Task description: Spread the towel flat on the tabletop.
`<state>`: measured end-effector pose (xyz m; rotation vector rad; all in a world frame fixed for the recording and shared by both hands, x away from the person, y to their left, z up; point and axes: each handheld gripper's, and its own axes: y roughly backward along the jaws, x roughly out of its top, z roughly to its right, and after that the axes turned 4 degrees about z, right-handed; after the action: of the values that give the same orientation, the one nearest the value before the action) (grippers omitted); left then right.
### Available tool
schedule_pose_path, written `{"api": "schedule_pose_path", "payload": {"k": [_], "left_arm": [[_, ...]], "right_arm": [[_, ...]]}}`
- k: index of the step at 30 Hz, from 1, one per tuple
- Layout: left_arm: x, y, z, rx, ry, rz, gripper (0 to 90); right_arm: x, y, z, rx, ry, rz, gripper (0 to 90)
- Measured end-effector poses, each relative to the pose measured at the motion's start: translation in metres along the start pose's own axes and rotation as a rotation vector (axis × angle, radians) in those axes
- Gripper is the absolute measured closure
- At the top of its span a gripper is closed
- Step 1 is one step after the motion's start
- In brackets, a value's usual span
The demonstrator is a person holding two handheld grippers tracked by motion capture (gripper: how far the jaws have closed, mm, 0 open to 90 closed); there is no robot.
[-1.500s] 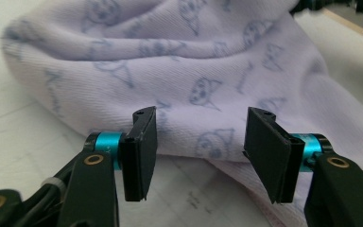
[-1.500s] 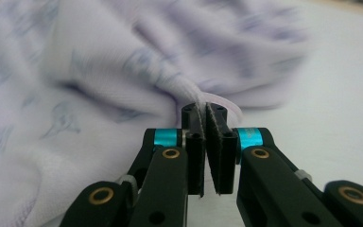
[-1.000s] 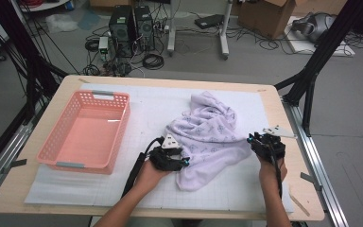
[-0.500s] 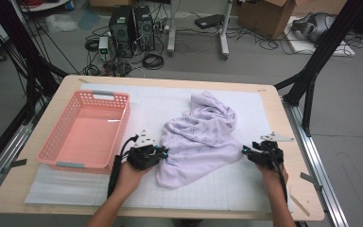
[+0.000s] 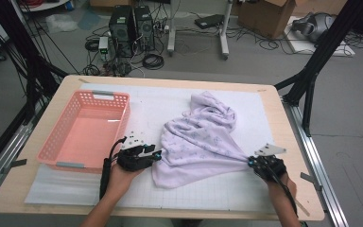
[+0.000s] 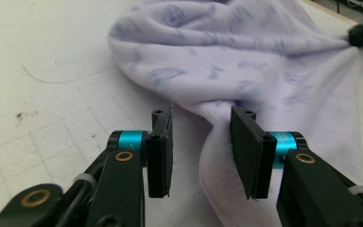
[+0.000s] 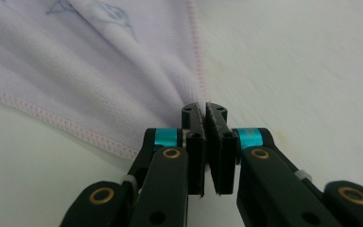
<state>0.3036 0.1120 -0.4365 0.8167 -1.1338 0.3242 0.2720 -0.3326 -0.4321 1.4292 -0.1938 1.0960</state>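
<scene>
A pink basket (image 5: 82,130) sits empty by the table's left edge. Just right of it, the left gripper (image 5: 157,154) lies low, its jaws just reopened, straddling the lilac cloth (image 5: 201,137) without pressing it. The cloth lies crumpled mid-table, unfolded. Near the right edge, the right gripper (image 5: 250,162) has just pinched 1 corner, pulling it taut.

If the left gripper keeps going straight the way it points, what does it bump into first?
Most likely the lilac cloth. The left gripper has open jaws, just widened, aimed at a folded edge of the cloth right ahead, with part of the fold seemingly between the pads already. How close is hard to judge.
</scene>
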Motion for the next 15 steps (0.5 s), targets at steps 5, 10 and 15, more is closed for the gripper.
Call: {"api": "schedule_pose_path", "payload": {"k": [5,10,15], "left_arm": [[0.000,0.000,-0.002,0.001,-0.001,-0.004,59.8],[-0.003,-0.006,-0.001,-0.030,0.021,-0.029,59.8],[-0.002,-0.021,0.008,-0.074,0.030,-0.058,54.1]], "right_arm": [[-0.034,0.034,0.013,-0.083,-0.007,-0.036,86.6],[-0.055,0.051,0.021,-0.050,-0.095,-0.012,85.5],[-0.044,0.053,0.020,-0.020,-0.118,0.085,73.0]]}}
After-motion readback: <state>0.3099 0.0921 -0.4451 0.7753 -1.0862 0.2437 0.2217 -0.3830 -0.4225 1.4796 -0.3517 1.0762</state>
